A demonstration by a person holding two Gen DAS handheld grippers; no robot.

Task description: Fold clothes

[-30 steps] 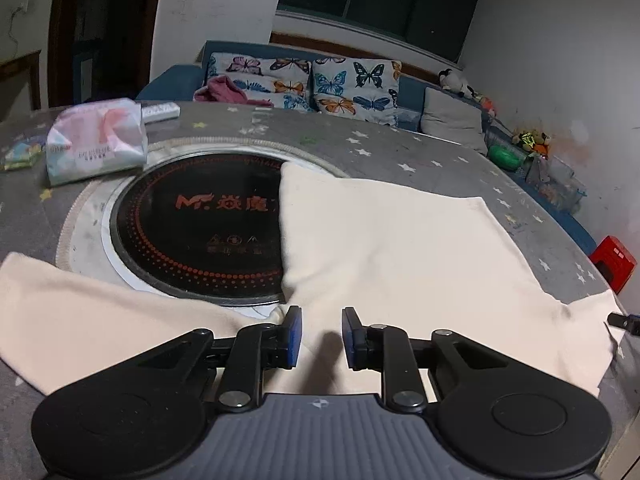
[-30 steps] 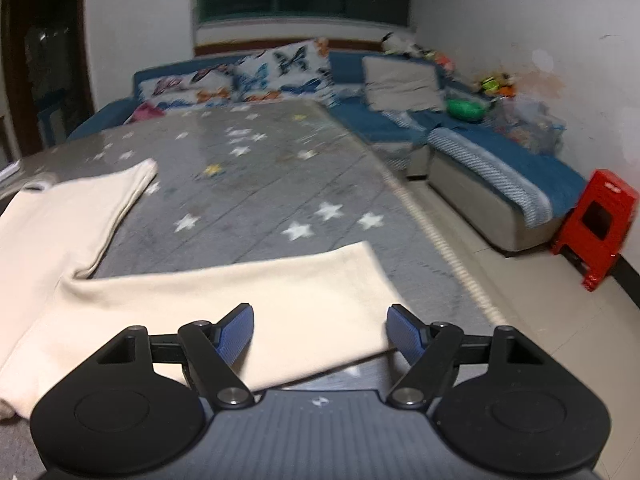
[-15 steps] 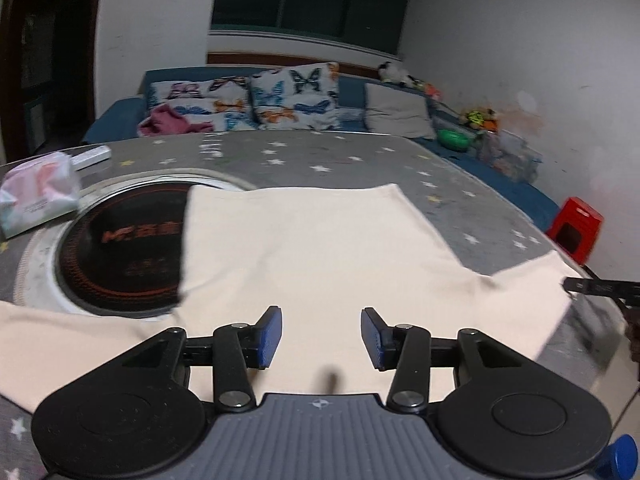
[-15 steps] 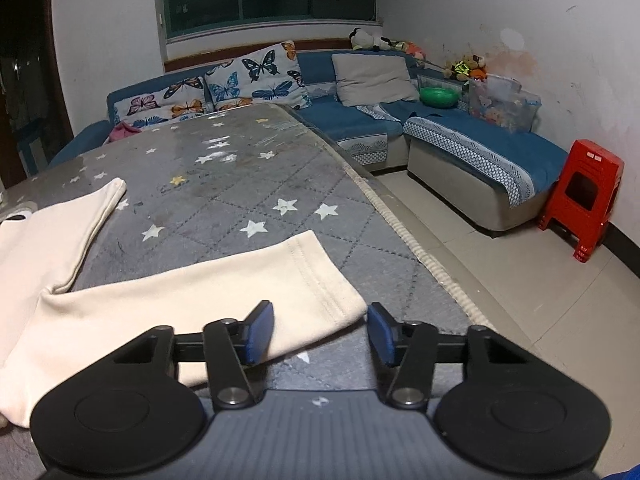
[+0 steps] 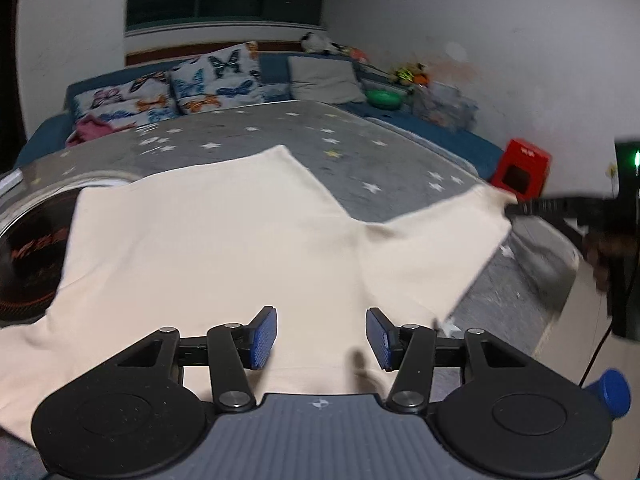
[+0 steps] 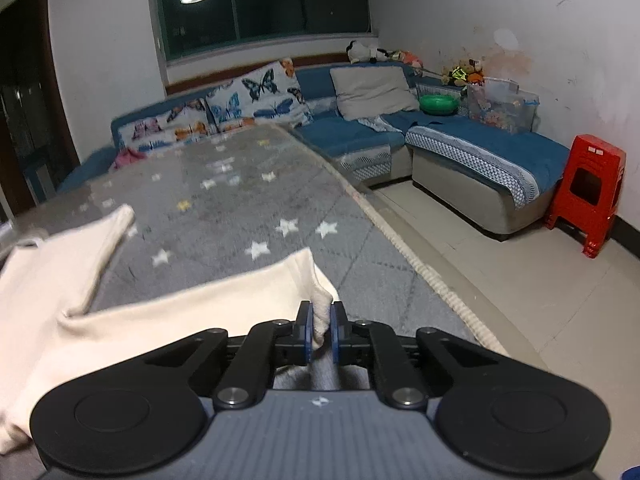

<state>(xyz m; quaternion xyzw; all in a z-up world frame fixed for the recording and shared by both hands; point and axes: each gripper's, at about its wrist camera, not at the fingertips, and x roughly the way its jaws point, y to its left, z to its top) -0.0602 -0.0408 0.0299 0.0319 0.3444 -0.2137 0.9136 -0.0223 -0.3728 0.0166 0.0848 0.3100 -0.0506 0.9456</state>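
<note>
A: Grey star-print worktop (image 5: 360, 148) in a living rm, blue sofa (image 6: 472, 148) along the far and right walls, red stool (image 6: 588, 192) on the floor at right. What's on it?

B: One cream top (image 5: 208, 232), spread mostly flat. Body runs across the middle and laps over a round black hotplate (image 5: 32, 248) set in the worktop at left. One sleeve (image 6: 192, 312) points right, twd the worktop edge; other sleeve trails off near-left.

A: Claws?

B: Right claw (image 6: 319, 326) is pinched shut on the sleeve's cuff, cloth bunched up btwn the blue pads. From the left cam the cuff looks drawn out to a point and a bit off the surface. Left claw (image 5: 321, 338) is spread wide, nothing in it, hanging over the near edge of the top approx at its middle.

A: So how far along?

B: Judging by the lie: no crease in the body that I can see, both sleeves out to the sides, no stacked layers. Reads as a garment laid out w/ one sleeve in hand, so most of the folding looks left: sleeves in, then the body over.

A: Sure abt that?

B: Not fully. Left cam is blurred, and whether the near hem is doubled under the claw I can't tell.
</note>
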